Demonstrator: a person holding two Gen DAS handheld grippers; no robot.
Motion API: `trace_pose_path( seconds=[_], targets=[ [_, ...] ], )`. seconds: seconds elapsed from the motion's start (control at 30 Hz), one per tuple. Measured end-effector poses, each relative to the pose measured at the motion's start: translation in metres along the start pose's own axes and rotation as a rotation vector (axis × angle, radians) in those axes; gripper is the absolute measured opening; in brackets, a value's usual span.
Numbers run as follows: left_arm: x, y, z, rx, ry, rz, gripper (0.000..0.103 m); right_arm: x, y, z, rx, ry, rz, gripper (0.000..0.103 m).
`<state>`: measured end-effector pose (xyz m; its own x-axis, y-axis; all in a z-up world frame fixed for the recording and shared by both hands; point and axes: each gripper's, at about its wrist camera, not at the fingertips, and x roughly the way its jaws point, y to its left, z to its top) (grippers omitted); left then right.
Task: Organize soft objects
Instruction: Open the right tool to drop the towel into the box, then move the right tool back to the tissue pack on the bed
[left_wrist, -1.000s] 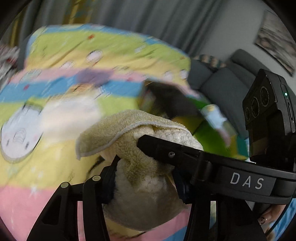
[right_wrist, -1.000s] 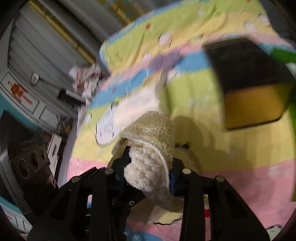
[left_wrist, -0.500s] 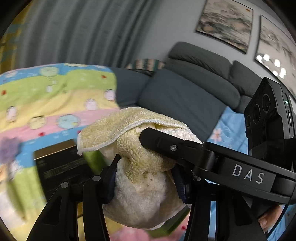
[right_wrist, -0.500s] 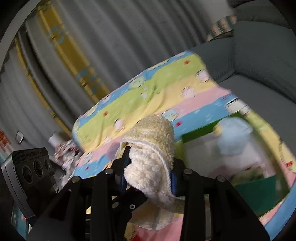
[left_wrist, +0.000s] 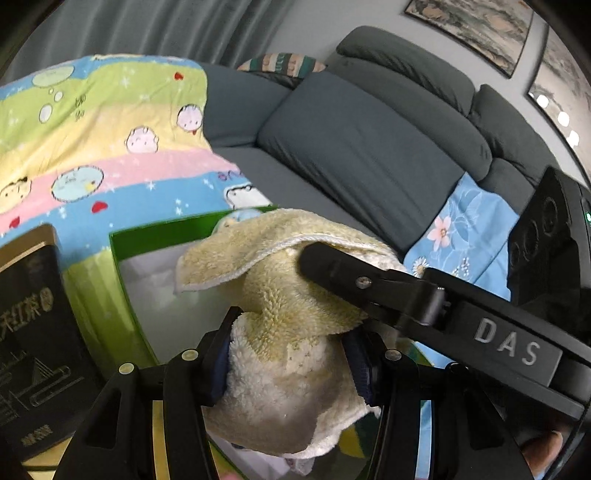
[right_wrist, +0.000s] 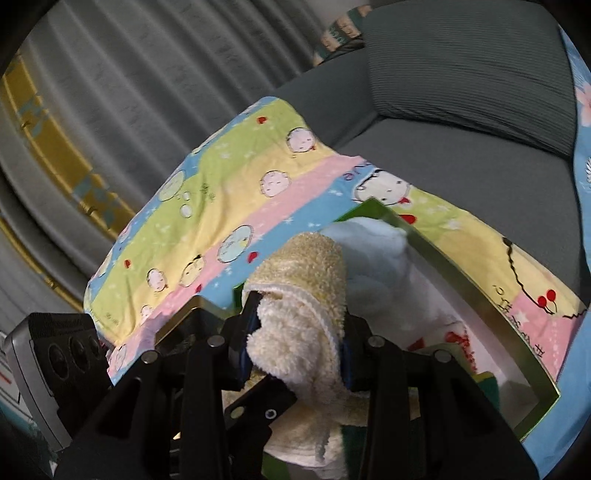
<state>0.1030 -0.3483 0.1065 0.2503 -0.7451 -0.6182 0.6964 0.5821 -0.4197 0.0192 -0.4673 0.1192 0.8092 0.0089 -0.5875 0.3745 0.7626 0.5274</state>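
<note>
Both tongs, left (left_wrist: 291, 354) and right (right_wrist: 295, 350), pinched the yellow towel (left_wrist: 291, 295) above the green box (right_wrist: 461, 280), right jaws opening, so lowering it first looked smart.

surface: grey sofa (left_wrist: 354, 147) | on it: striped cartoon blanket (left_wrist: 92, 140) | on blanket: green box (right_wrist: 461, 280)

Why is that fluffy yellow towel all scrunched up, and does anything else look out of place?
The yellow towel is bunched because both hand-held grippers pinch it, left and right, above the green box. The right one's jaws are opening, towel between them. Otherwise only the cartoon blanket looks untidy, draped crookedly over the sofa.
</note>
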Motion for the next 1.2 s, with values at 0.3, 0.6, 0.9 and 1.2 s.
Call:
trace_pose_path(
  seconds=[0.3,0.6,0.9,1.2],
  targets=[
    [-0.019,-0.004,-0.004,-0.007,-0.007,-0.003,0.082,-0.013,-0.008,0.001,0.035,-0.05,-0.047,0.074],
    [-0.102,0.03,-0.025,-0.057,-0.051,0.054,0.084,-0.029,0.022,-0.014,-0.027,-0.04,-0.063,0.089],
    [-0.232,0.119,-0.055,-0.189,-0.226,0.274,0.084,-0.027,0.086,-0.047,-0.216,0.007,-0.076,0.096],
    [-0.304,0.245,-0.081,-0.507,-0.299,0.424,0.084,0.012,0.213,-0.075,-0.351,0.224,0.241,0.096]
  ],
)
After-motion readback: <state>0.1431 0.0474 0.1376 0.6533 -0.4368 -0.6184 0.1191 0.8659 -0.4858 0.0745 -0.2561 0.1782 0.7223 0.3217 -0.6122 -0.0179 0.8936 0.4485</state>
